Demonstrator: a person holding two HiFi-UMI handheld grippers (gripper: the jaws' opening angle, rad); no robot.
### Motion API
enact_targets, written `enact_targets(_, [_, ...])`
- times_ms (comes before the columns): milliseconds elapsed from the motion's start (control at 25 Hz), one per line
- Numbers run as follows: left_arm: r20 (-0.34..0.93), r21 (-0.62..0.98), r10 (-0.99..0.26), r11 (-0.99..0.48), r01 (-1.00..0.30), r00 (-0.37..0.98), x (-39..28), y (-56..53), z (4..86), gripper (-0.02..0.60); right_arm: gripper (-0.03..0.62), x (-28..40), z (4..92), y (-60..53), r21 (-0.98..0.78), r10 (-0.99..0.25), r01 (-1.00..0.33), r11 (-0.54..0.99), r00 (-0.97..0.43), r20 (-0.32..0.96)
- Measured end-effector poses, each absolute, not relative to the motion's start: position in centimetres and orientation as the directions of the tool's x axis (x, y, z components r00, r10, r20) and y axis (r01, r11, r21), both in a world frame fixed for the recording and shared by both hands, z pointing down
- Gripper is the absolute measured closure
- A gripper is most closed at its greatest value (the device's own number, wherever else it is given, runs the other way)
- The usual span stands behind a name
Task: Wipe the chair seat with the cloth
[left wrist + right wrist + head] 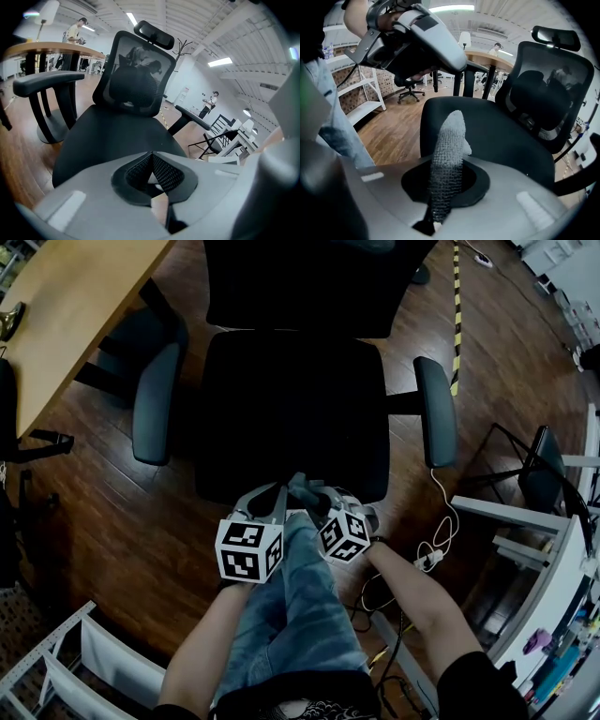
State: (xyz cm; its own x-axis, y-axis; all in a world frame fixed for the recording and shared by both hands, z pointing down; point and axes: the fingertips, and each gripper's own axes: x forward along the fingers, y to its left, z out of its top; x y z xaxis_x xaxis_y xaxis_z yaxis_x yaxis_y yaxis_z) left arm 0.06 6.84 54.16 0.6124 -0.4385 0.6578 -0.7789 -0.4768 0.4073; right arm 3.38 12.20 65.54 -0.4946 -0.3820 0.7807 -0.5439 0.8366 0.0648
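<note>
Grey knitted cloth (pixel 449 140) sticks out, pinched between the fingers of the right gripper (pixel 443 190), over the chair seat's (pixel 291 409) front edge. The left gripper (pixel 151 164) has its fingers pressed together, empty.

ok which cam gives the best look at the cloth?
Right gripper view: the cloth stands up, pinched in the jaws of the right gripper, its knit texture clear, over the chair seat. Head view shows only a small grey scrap at the gripper tips. Left gripper view doesn't show it.

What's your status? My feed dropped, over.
Left claw shut, empty. Right claw shut on cloth, near front edge of chair seat. Seat bare, nothing in the way.
</note>
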Motion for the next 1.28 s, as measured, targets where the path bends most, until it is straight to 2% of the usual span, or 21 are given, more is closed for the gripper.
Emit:
enact_targets(240, [0.659,0.412,-0.44,-0.468,-0.782,0.61,0.3,6.2,54.4,0.578,0.582,4.0,63.2,8.7,0.084,-0.441,-0.579,0.811,-0.51,0.738])
enact_targets(600, [0.614,0.428,-0.468,-0.478,-0.767,0.635,1.8,1.0,52.1,0.578,0.582,7.7,59.9,-3.8,0.171,-0.553,-0.646,0.744,-0.452,0.7])
enact_targets(920, [0.648,0.427,-0.439,-0.467,-0.774,0.623,3.9,-4.2,53.1,0.578,0.582,12.0,60.1,-13.9,0.179,-0.579,-0.698,0.693,-0.392,0.715])
enact_targets(1280, [0.659,0.423,-0.436,-0.459,-0.781,0.613,6.1,-11.2,54.0,0.578,0.582,17.1,63.5,-22.4,0.204,-0.555,-0.702,0.682,-0.315,0.77])
